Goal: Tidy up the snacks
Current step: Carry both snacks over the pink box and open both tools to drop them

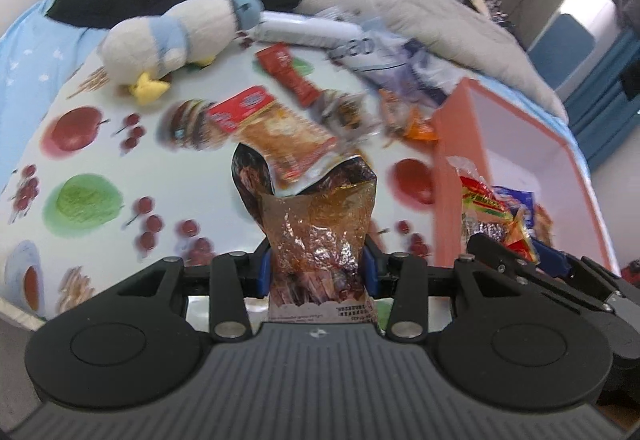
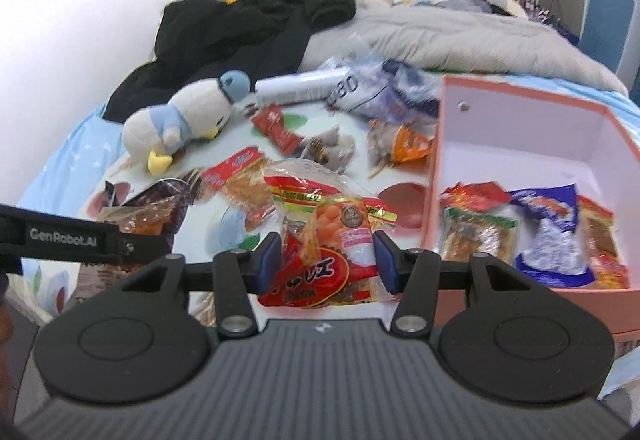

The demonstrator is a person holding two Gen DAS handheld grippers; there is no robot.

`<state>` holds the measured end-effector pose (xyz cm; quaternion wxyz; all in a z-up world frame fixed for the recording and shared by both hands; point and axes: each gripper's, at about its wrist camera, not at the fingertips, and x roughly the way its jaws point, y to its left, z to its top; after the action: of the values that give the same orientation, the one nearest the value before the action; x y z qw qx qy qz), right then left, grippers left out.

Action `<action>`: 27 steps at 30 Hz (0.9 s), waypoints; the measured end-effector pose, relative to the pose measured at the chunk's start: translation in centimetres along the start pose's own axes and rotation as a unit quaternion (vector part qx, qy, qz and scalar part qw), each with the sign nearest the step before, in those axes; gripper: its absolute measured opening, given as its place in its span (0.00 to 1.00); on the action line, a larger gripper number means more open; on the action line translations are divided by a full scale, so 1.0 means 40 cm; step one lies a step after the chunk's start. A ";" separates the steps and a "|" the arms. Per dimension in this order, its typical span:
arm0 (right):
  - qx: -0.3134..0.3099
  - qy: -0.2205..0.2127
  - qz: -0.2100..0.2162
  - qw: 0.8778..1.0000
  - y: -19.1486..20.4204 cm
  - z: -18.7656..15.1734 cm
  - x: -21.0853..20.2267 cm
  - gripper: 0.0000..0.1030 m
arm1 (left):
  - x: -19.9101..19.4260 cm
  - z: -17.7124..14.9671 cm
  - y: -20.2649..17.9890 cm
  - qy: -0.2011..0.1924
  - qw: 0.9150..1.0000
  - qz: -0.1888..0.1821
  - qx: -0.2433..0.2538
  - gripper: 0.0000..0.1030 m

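Observation:
My left gripper (image 1: 318, 268) is shut on a brown foil snack bag (image 1: 316, 228), held upright above the fruit-print cloth (image 1: 92, 167). My right gripper (image 2: 326, 260) is shut on a red and yellow snack packet (image 2: 320, 236), lifted just left of the pink box (image 2: 520, 107). The pink box (image 1: 516, 143) holds several snack packets (image 2: 540, 228). Loose snacks lie on the cloth beyond: a red-topped cracker packet (image 1: 264, 123), a red bar (image 1: 288, 73), an orange packet (image 2: 408, 143). The left gripper with its brown bag (image 2: 148, 215) shows at the left of the right wrist view.
A white and blue plush penguin (image 1: 172, 39) lies at the far left of the cloth. A white tube (image 1: 304, 29) and a crumpled plastic bag (image 2: 380, 87) sit behind the snacks. A black jacket (image 2: 248, 27) and a grey quilt (image 2: 460, 39) cover the bed beyond.

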<state>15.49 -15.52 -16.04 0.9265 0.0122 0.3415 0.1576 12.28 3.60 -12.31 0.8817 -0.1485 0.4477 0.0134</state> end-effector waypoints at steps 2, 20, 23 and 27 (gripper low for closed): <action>0.004 -0.006 -0.008 1.000 -0.022 0.006 -0.024 0.51 | -0.012 0.005 -0.037 -0.002 1.000 -0.013 0.011 0.46; 0.068 -0.039 -0.069 0.995 -0.254 0.023 -0.180 0.51 | 0.014 0.055 -0.371 -0.002 0.991 -0.103 0.090 0.46; 0.081 -0.037 -0.077 0.993 -0.303 0.029 -0.176 0.51 | 0.045 0.082 -0.419 0.004 0.989 -0.111 0.098 0.46; 0.094 -0.029 -0.080 0.992 -0.361 0.045 -0.140 0.51 | 0.110 0.121 -0.468 0.022 0.988 -0.121 0.095 0.46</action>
<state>16.73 -30.77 -13.03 0.9405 0.0767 0.3274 0.0499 21.67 -13.43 -8.45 0.8767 -0.1172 0.4451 -0.1396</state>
